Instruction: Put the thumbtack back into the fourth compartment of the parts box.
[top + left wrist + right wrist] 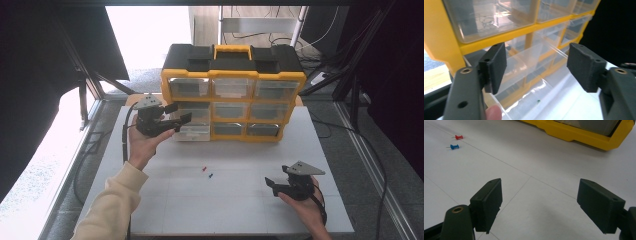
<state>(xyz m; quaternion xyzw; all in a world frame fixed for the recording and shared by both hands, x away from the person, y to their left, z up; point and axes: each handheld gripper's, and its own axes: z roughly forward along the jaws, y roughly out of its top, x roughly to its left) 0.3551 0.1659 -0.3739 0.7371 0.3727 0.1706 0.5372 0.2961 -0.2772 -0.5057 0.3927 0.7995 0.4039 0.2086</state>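
Lacking any readable label: yellow drawer cabinet, clear drawer.

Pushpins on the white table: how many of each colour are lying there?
Red pushpin: 1
Blue pushpin: 1
Total: 2, lying apart on the white table in front of the yellow drawer organizer.

A white table carries a yellow organizer at its twelve o'clock edge. A red pin and a blue pin lie near the centre, just beside each other, the red at eleven o'clock of the blue.
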